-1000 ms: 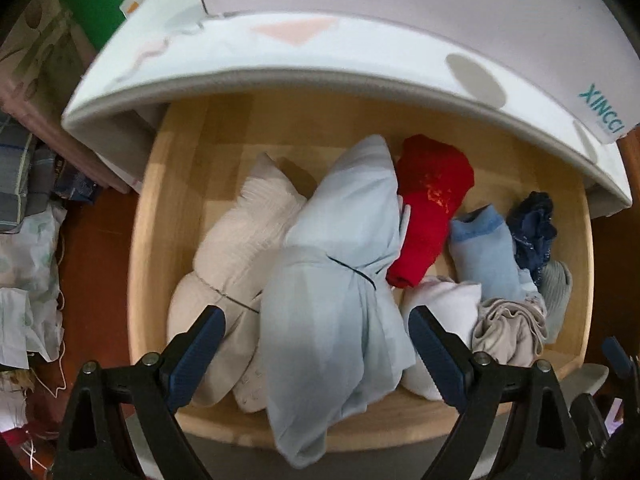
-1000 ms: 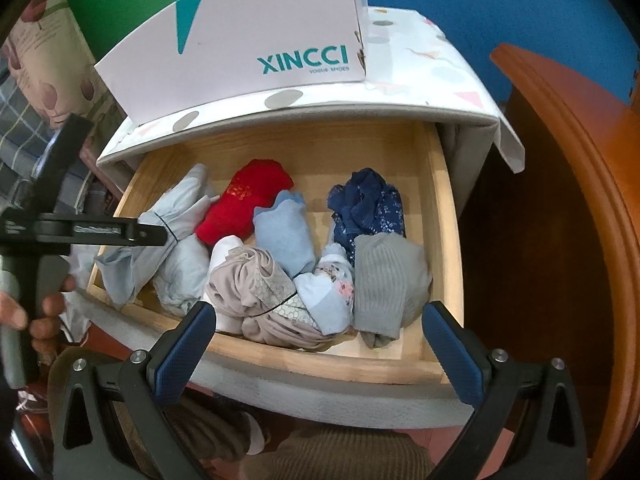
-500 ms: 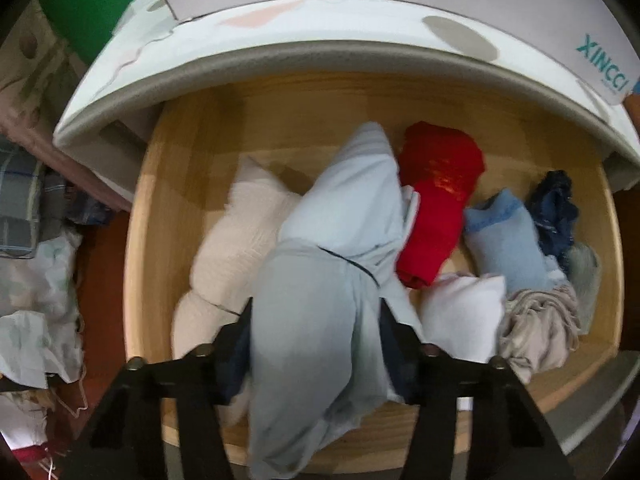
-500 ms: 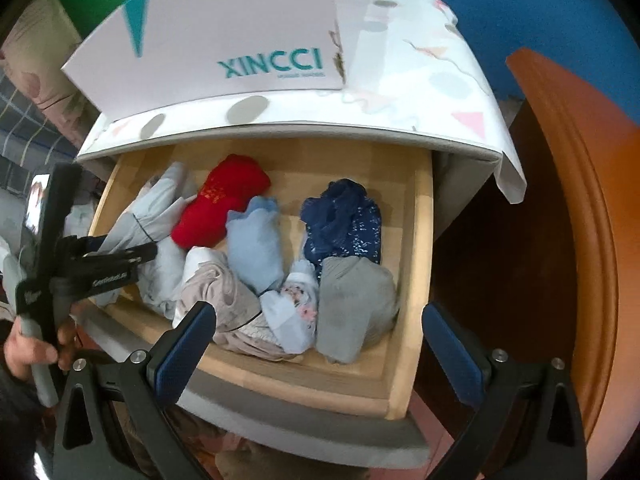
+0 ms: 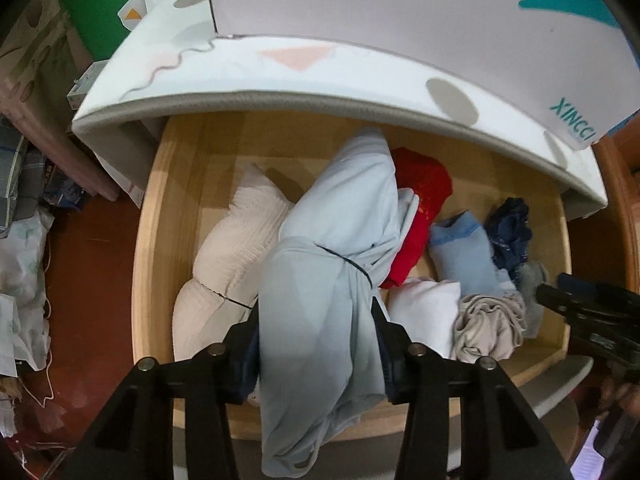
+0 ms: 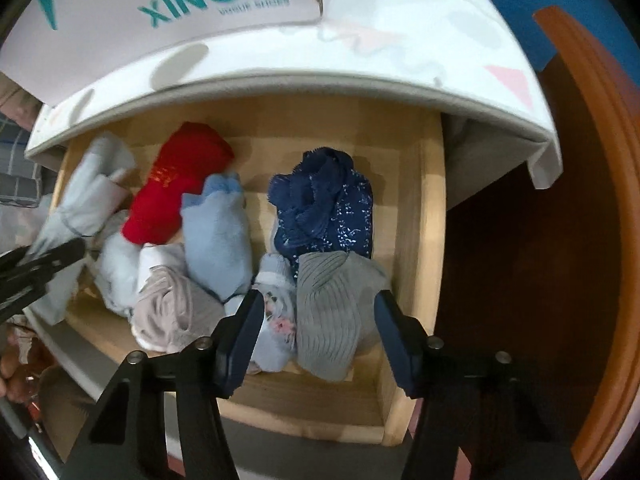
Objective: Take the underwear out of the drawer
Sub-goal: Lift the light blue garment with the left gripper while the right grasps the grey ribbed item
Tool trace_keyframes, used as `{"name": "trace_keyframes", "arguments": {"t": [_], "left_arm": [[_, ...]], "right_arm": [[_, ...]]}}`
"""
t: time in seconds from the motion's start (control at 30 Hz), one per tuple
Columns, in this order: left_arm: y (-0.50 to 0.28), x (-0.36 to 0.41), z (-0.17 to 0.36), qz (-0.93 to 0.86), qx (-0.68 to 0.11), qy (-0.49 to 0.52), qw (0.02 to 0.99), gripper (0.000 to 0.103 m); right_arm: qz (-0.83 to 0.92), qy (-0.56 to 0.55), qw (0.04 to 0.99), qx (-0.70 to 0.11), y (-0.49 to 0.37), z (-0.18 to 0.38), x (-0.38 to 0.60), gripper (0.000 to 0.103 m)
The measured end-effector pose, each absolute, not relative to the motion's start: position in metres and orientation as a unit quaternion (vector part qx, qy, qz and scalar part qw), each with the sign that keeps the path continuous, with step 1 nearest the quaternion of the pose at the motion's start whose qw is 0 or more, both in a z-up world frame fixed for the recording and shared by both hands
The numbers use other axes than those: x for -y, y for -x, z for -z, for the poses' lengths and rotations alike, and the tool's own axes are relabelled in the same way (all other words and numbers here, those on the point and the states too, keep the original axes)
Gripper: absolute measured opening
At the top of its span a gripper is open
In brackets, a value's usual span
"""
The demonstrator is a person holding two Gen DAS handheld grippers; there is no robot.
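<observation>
Left wrist view: your left gripper (image 5: 316, 344) closing on soft pale-blue cloth bundle (image 5: 332, 264) at wooden drawer (image 5: 152, 216) front edge; light, floppy, grip mid-bundle. Right gripper (image 6: 318, 332) closing around soft grey ribbed roll (image 6: 336, 312), front right corner.

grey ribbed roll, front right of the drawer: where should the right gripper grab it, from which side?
Take the grey ribbed roll across its narrow middle, coming straight down from above. It lies lengthwise between the floral bundle and the drawer wall, top bare. The right gripper already straddles it, jaws closing, pads not yet pressing.
</observation>
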State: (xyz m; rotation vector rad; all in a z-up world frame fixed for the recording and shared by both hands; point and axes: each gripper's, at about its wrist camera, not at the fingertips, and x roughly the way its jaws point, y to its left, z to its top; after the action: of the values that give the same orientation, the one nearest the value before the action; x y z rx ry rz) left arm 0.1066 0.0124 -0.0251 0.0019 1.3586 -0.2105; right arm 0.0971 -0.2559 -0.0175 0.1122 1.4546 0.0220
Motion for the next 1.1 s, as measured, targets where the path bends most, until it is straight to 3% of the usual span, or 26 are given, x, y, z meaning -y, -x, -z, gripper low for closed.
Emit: {"name": "trace_keyframes", "arguments": {"t": [0.23,0.7,0.83,1.1], "left_arm": [[-0.101,-0.008,0.015,0.097,-0.62,-0.001,0.779,0.047],[-0.092,-0.018,0.018,0.089,-0.619,0.004,0.78,0.047],[-0.089,-0.021,0.013,0.09,-0.615,0.007,0.783,0.047],[-0.084,-0.025,0.002,0.089,-0.607,0.014,0.79,0.047]], "right_arm": [[0.008,0.018,0.732,-0.681,-0.108,0.045,0.244,0.048],[0.009,0.106,0.709,-0.697,-0.122,0.096,0.212,0.049],[0.016,0.086,0.718,-0.69,-0.111,0.109,0.211,0.037],[0.019,0.01,0.759,-0.65,-0.087,0.088,0.233,0.031]]}}
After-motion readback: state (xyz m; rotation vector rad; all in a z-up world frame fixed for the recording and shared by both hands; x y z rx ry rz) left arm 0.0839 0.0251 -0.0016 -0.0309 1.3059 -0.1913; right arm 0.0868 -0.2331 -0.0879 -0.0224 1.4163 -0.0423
